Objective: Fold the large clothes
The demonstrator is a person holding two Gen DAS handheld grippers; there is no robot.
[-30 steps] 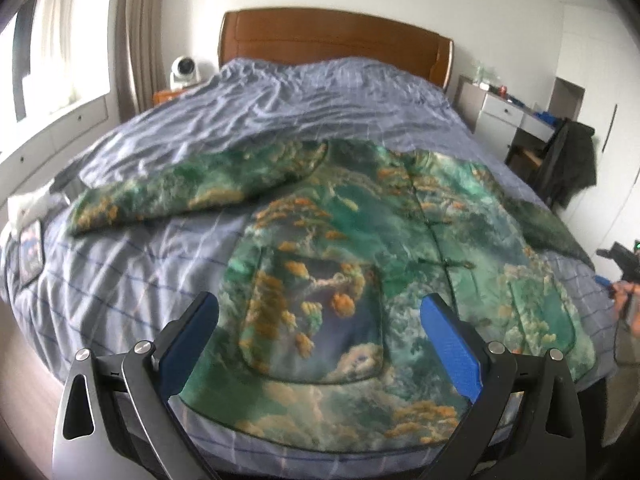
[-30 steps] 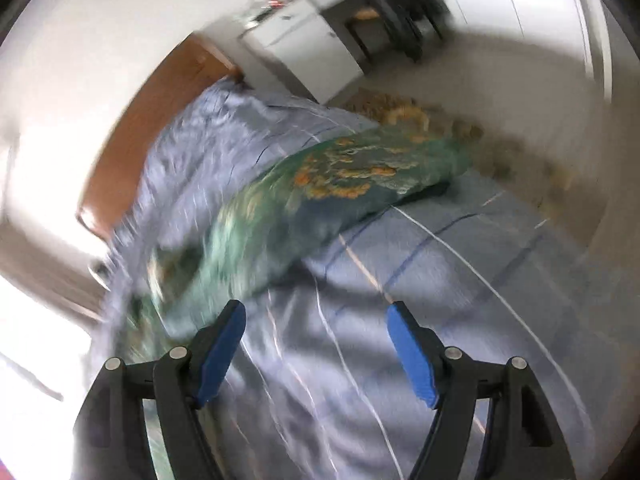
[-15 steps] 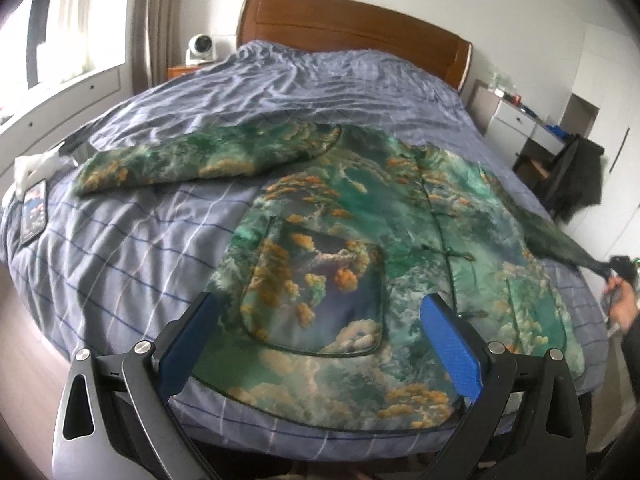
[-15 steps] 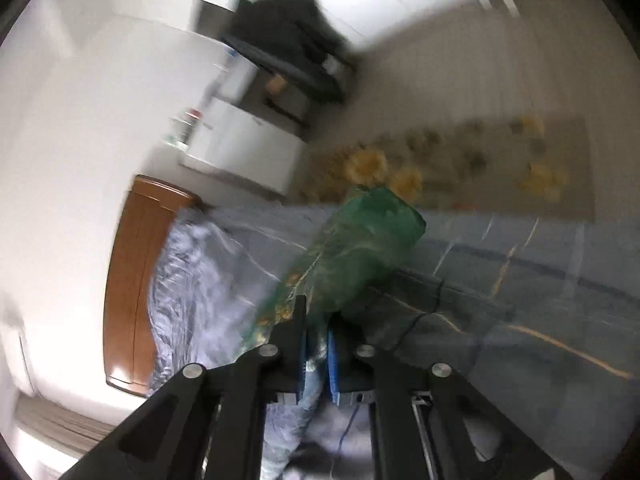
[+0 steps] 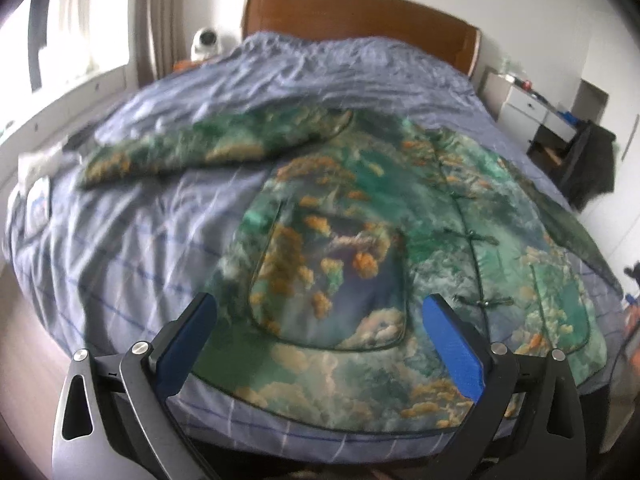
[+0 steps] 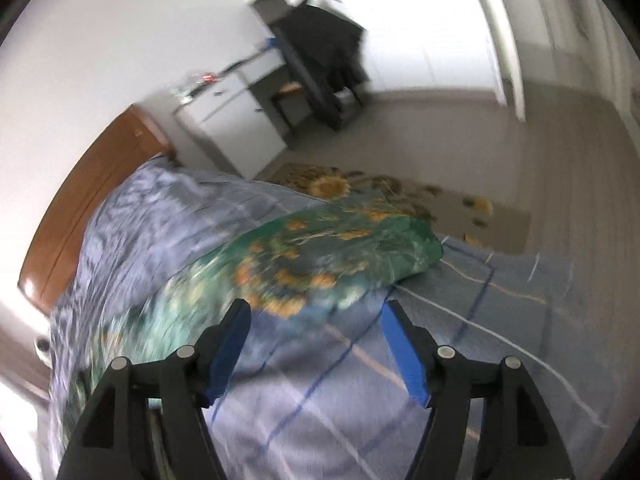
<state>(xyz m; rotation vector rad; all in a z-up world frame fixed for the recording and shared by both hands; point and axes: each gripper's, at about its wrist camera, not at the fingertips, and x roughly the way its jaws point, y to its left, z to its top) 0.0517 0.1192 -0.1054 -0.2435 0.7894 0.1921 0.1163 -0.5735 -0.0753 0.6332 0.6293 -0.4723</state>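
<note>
The jacket (image 5: 360,248) lies face up and spread flat across the bed (image 5: 120,240), hem at the foot edge, collar toward the headboard (image 5: 360,12). One sleeve (image 5: 200,152) stretches out from the jacket's shoulder toward the window side; the other sleeve (image 6: 340,240) lies out toward the rug (image 6: 400,188) side, its cuff near the bed's edge. The left gripper (image 5: 320,340) hovers wide open over the hem, holding nothing. The right gripper (image 6: 316,344) is likewise wide open and empty, just short of that sleeve. No fold shows yet: the task looks barely begun, with both sleeves and the body left to fold.
</note>
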